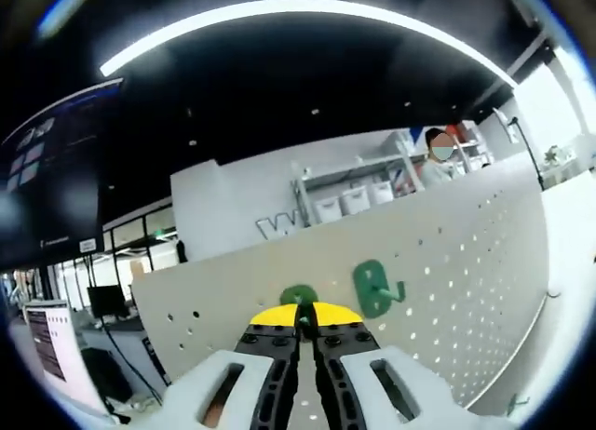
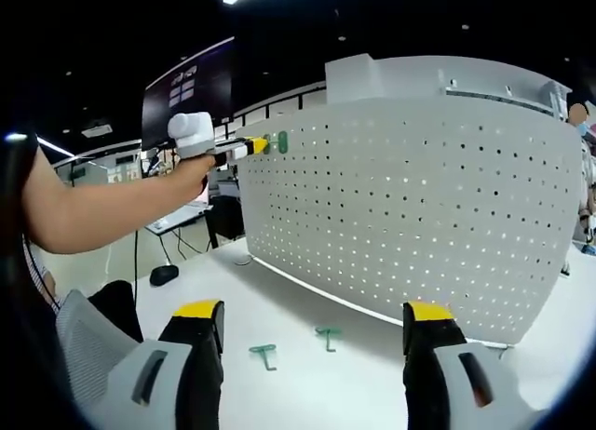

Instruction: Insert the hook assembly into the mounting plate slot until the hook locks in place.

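Left gripper (image 1: 305,320) clamps a green hook (image 1: 298,296) against the white pegboard (image 1: 466,262). Right gripper (image 2: 312,320) hangs wide apart over the bench (image 2: 307,393), two green hooks (image 2: 264,354) lying there.

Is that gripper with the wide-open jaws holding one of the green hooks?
No. The right gripper is open and holds nothing, while two green hooks lie loose on the white table beyond it.

White hand-held gripper (image 1: 305,329) bodies, black yellow-tipped jaws.
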Demonstrator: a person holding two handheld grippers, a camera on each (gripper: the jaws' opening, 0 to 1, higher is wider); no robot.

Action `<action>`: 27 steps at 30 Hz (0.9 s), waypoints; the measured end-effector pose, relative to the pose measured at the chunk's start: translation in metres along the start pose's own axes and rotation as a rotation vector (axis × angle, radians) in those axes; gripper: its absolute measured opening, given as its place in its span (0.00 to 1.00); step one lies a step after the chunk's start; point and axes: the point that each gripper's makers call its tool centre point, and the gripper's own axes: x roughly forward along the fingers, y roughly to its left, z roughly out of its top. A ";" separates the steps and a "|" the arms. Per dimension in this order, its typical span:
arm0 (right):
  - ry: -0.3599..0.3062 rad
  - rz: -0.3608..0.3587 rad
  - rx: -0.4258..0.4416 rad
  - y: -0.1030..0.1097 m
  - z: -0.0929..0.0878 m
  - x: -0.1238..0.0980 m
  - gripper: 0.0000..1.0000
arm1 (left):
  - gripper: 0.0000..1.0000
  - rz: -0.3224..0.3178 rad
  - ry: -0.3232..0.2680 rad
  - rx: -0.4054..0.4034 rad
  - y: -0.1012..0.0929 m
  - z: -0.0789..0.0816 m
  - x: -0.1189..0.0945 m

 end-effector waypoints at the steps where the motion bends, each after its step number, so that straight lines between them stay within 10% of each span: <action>1: 0.001 -0.001 0.000 0.000 0.000 0.000 0.77 | 0.05 -0.001 0.003 -0.001 0.000 0.000 0.000; 27: 0.004 0.012 -0.004 0.004 -0.002 0.001 0.77 | 0.16 -0.042 0.054 -0.129 -0.017 -0.028 -0.056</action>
